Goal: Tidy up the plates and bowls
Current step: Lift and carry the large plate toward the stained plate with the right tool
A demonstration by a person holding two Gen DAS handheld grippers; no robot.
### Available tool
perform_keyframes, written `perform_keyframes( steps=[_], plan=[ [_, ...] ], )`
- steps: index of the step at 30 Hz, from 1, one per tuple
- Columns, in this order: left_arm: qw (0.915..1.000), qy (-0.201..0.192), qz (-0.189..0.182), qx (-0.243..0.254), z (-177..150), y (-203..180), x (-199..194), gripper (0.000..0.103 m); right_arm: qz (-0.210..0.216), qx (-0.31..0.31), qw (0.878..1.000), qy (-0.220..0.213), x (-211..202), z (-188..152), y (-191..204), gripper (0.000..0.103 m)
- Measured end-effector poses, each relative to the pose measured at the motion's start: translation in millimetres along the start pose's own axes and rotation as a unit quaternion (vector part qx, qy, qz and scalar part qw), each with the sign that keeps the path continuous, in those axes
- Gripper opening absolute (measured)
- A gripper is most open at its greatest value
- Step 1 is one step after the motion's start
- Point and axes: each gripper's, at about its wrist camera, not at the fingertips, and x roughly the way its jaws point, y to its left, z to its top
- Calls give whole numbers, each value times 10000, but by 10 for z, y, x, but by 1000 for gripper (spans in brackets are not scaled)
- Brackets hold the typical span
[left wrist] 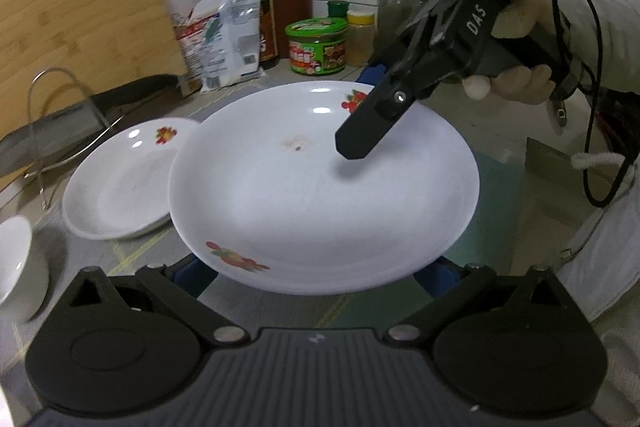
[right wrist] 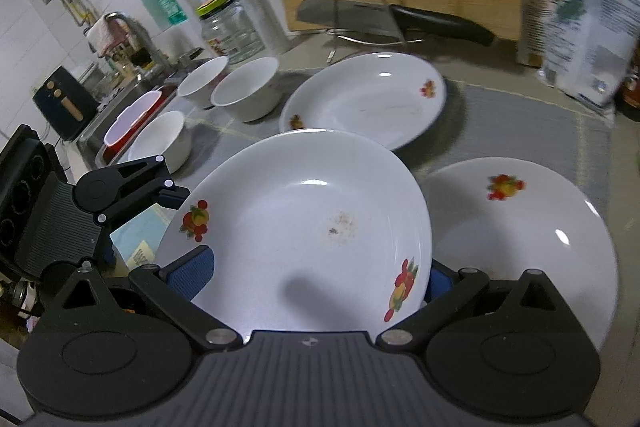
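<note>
Your left claw (left wrist: 316,275) and your right claw (right wrist: 312,279) both hold the same white fruit-print plate (left wrist: 324,187), each pinching a rim between blue pads: the left at the near edge in the frame's lower middle, the right at the far edge, its black finger (left wrist: 368,123) lying over the plate's upper right. The plate sits lifted and tilted, a brownish smear near its centre. A second fruit-print plate (left wrist: 120,183) lies flat on the grey worktop (right wrist: 520,123) at frame left, partly tucked behind the held one; a third (right wrist: 520,239) rests at lower right of the right wrist view. Three white bowls (right wrist: 246,91) cluster at the left beside the sink (right wrist: 96,131). A bamboo cutting board (left wrist: 80,23) and a cleaver (right wrist: 360,17) on a wire rack stand behind.
</note>
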Motion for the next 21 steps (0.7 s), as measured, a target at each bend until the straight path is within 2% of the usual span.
perform_keyframes(
  steps=[21],
  plan=[
    [9993,99,-256,247,491,-251,709,102,-318,313,9989,-113,-324,-118,-700,103]
  ],
)
